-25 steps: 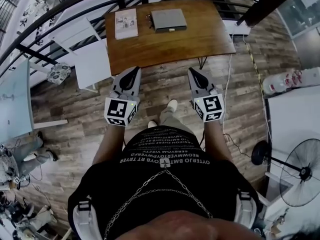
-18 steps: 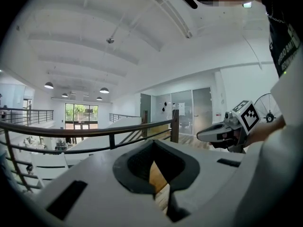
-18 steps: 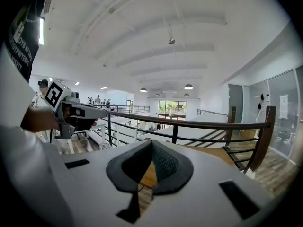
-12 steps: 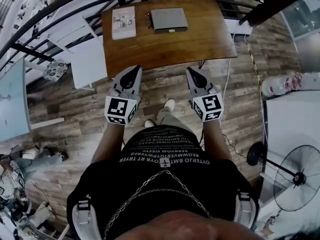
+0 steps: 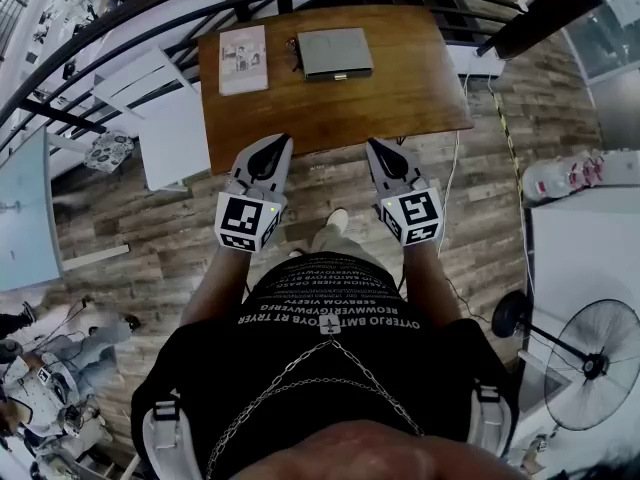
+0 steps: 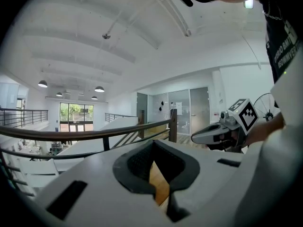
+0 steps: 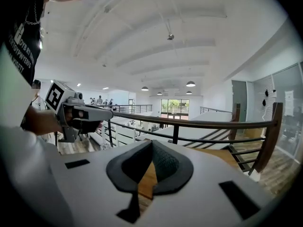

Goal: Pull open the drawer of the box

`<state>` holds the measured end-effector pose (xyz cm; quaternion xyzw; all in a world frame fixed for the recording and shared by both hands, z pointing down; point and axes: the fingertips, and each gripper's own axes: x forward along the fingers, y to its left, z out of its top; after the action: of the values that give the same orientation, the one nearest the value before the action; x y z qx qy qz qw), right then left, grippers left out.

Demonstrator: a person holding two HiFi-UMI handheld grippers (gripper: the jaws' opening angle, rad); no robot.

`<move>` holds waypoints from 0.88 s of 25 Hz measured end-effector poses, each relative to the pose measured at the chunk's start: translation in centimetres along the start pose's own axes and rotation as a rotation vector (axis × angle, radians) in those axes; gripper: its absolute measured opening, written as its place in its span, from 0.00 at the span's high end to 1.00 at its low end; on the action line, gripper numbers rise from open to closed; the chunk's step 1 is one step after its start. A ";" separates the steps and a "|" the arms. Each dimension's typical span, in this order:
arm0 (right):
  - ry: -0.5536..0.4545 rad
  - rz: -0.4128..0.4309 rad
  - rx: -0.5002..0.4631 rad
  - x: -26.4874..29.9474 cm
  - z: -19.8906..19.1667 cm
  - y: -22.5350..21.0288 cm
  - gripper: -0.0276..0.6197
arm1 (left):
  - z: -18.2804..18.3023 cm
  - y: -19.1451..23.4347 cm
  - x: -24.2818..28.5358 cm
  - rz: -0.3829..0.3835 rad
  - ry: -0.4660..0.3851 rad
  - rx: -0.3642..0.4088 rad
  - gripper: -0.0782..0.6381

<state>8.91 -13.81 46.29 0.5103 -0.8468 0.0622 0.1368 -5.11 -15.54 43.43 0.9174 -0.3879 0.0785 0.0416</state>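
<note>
Person: wearing a black printed shirt (image 5: 325, 313) with a chain and filling the bottom of the head view, with one arm reaching up the frame on each side.
Left tool (image 5: 274, 146): sitting left of centre and pointing up the frame at the near edge of the table. Its jaws are clenched tip to tip with nothing between them; only a sliver of wood is showing through the gap behind the pads.
Right tool (image 5: 376, 150): sitting right of centre, level with the left one and well apart from it. It is aiming at the same table edge, and its jaws are also clenched on nothing.
Floor (image 5: 150, 238): showing as grey-brown planks under and between the two tools.
Table (image 5: 400, 88): standing as a brown wooden top in the upper middle of the frame, with both tool tips reaching just over its near edge.
Booklet (image 5: 243, 58): lying flat on the far left part of the table, just beside the box.
Box (image 5: 335, 53): lying at the top centre, on the far part of the table, well apart from both tools. It is looking flat, grey and rectangular, with a small pale pull (image 5: 343, 75) at the middle of its near edge.
Box contents: staying hidden under its top, so I cannot tell what is inside.
Railing (image 5: 150, 3): running as dark bars behind the table along the top of the frame.
</note>
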 end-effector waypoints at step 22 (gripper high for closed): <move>-0.043 0.057 -0.020 3.7 2.1 -8.7 0.96 | 2.9 0.7 8.4 0.071 0.004 0.022 0.88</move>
<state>14.56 -21.59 45.05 0.4857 -0.8643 0.0465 0.1221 0.48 -22.30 42.09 0.9033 -0.4192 0.0859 0.0292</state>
